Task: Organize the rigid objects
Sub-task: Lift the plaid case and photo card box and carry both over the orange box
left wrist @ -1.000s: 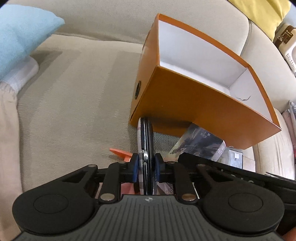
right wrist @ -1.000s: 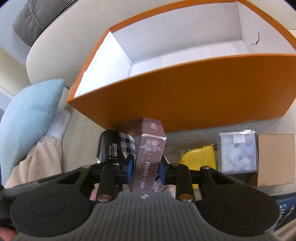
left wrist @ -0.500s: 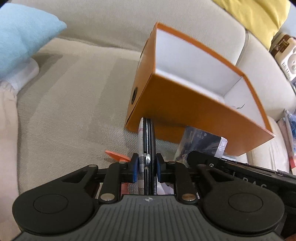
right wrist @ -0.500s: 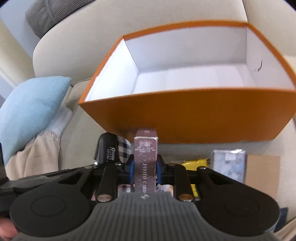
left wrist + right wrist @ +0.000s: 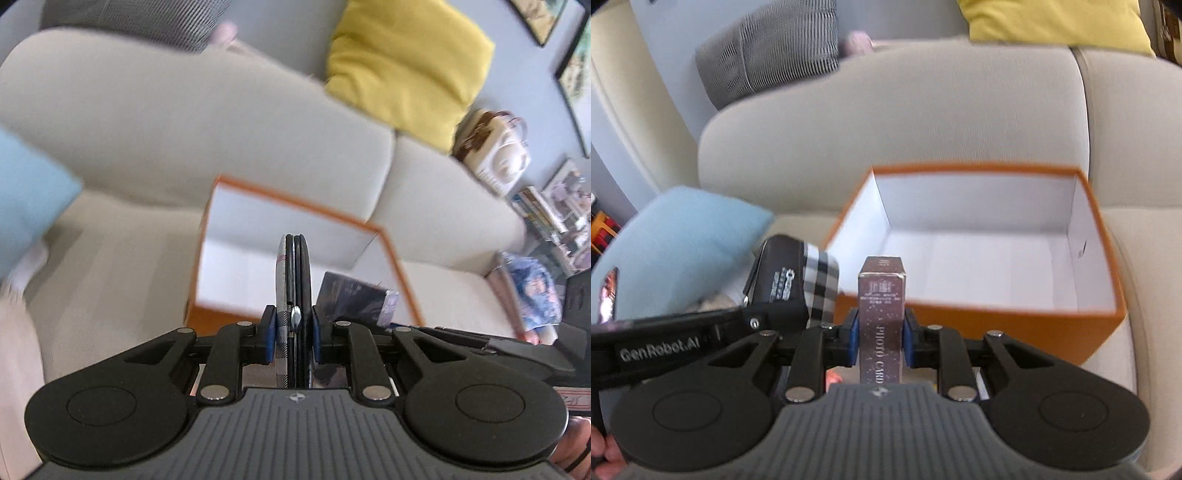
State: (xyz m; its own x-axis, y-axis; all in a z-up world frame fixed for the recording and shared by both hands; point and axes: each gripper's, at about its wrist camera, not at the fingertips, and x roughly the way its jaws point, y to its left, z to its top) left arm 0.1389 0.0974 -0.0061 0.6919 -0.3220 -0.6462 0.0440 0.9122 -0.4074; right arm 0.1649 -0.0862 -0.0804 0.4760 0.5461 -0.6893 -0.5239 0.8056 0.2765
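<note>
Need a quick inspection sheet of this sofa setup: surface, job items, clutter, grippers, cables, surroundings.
Surface: beige sofa seat.
Job's things: orange box, open, white inside, nothing seen in it; flat plaid-and-black case; slim box marked PHOTO CARD.
Clutter: books and printed items at the sofa's right end.
Grippers: left gripper shut on the case; right gripper just tightened, shut on the card box; both held in front of the orange box.
Cables: nothing seen.
Surroundings: blue cushion, yellow cushion, grey checked cushion.
</note>
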